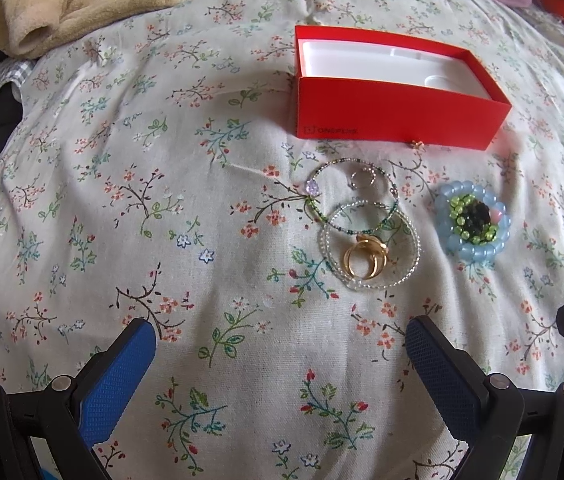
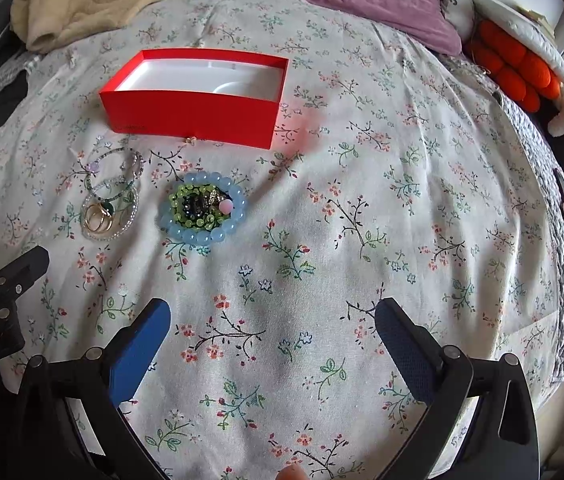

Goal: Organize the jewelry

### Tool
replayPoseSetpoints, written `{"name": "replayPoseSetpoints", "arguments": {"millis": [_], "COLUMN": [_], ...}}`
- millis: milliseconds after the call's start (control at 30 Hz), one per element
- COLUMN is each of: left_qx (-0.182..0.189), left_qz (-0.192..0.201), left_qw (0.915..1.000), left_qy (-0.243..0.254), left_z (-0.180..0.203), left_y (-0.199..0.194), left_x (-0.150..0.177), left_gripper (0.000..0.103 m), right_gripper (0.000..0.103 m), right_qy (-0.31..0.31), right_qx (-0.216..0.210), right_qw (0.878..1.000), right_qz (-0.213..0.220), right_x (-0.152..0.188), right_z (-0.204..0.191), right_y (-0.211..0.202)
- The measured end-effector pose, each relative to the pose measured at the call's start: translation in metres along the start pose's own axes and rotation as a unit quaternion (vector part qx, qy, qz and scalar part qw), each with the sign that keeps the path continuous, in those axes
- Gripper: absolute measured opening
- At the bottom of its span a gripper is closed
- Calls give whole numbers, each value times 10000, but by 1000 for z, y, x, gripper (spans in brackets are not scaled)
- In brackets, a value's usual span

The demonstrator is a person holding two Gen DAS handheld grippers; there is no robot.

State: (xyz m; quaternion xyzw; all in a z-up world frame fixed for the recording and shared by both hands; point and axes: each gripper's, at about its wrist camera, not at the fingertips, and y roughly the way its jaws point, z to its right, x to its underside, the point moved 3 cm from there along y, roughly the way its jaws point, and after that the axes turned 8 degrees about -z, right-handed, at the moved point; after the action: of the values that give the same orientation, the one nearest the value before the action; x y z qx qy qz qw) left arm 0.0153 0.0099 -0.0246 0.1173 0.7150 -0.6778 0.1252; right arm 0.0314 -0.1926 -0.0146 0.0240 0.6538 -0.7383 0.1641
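Because the bracelets [image 1: 355, 208] are lying tangled over the gold rings [image 1: 365, 258] on the soft bed [image 1: 202, 240], I am expecting one pinch to drag the whole cluster — or sink into the sheet. Both claws are hanging spread apart and holding nothing: left claw [image 1: 280, 340], right claw [image 2: 272, 324]. The red box [image 1: 397, 112] is sitting open beyond the jewelry, showing only its white tray — the blue bead bracelet [image 2: 202, 210] is resting beside the tangle.

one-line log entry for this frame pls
stage: pre-grasp | left gripper: open, empty | right gripper: open, empty | red box: open, empty | bracelets, gold rings: on bedsheet
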Motion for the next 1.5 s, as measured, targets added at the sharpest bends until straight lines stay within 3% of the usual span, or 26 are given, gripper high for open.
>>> {"name": "replayPoseSetpoints", "arguments": {"millis": [1000, 1133, 1367, 1500], "left_qx": [-102, 70, 1152, 1513], "left_qz": [0, -78, -387, -430], "left_qw": [9999, 9999, 9924, 9869], "left_qy": [54, -41, -188, -347], "left_z": [-14, -24, -31, -31], "left_y": [0, 3, 19, 32], "left_x": [-15, -25, -48, -60], "left_gripper": [102, 102, 102, 91], "right_gripper": [103, 103, 103, 103], "right_qy": [75, 174, 313, 416], "right_qx": [-138, -252, -655, -913], "right_qw": [9998, 9993, 9964, 9932], "right_qz": [-116, -206, -429, -595], "right_x": [-14, -23, -43, -56], "right_z": [9, 16, 28, 32], "right_y": [1, 3, 12, 23]}}
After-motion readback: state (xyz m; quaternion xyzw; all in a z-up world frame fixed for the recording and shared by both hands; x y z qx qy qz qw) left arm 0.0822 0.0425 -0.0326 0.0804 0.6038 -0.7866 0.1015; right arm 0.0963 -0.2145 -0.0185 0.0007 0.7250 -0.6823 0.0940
